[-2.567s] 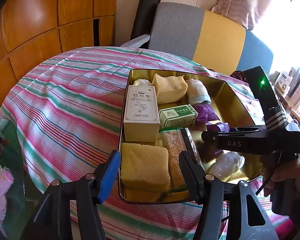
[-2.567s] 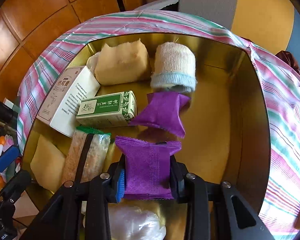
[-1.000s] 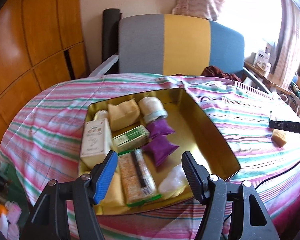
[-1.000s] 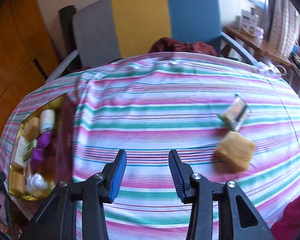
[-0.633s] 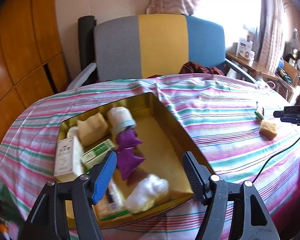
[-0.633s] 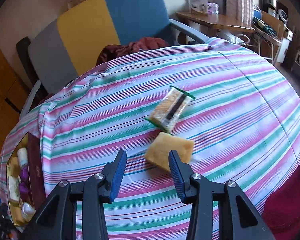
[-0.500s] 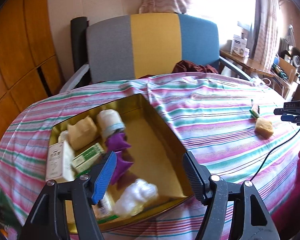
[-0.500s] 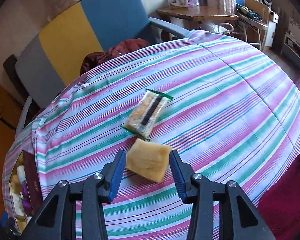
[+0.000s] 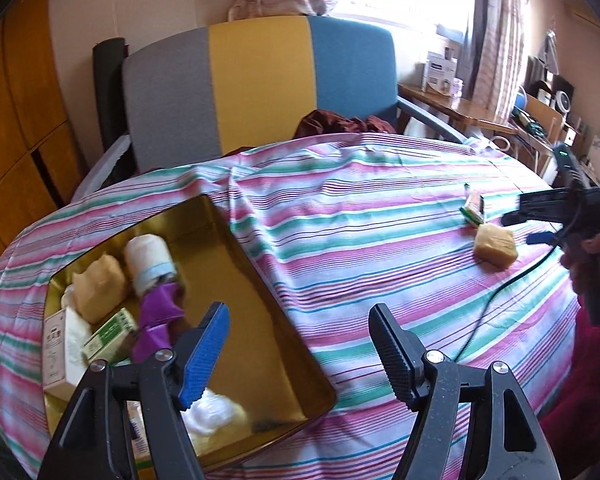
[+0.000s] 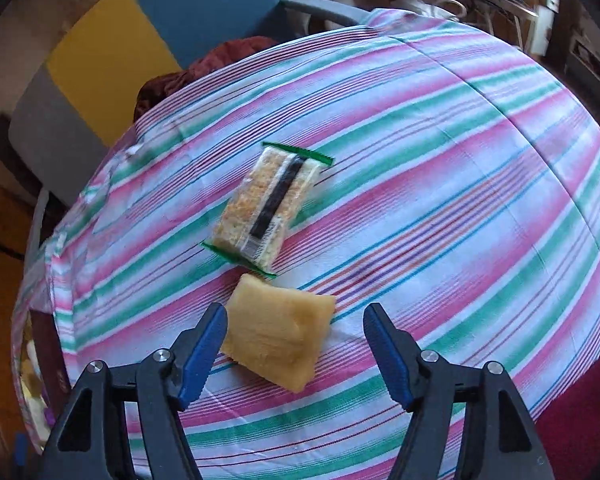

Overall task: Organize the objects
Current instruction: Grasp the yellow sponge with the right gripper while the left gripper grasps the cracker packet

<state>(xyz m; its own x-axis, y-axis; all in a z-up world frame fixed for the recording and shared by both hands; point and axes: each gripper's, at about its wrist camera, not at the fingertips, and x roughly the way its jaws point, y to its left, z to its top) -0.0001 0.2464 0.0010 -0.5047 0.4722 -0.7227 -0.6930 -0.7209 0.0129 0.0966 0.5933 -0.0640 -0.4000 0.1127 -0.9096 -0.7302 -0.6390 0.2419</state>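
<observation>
Holding purple packets (image 9: 156, 312), boxes, cloth roll: gold tin (image 9: 256, 320).

glossy metal tin (image 9: 236, 240), cloth tablecloth (image 9: 380, 240) (striped)

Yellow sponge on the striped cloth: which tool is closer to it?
Right. The right tool straddles the yellow sponge, open. The left tool hovers across the table by the gold tin.

Grey, yellow and blue chair (image 9: 260, 92) behind striped tablecloth (image 9: 380, 240); dark red cloth (image 9: 340, 124) on its seat. Wooden side desk (image 9: 460, 108) carries boxes. Orange wood panelling (image 9: 16, 120) left.
</observation>
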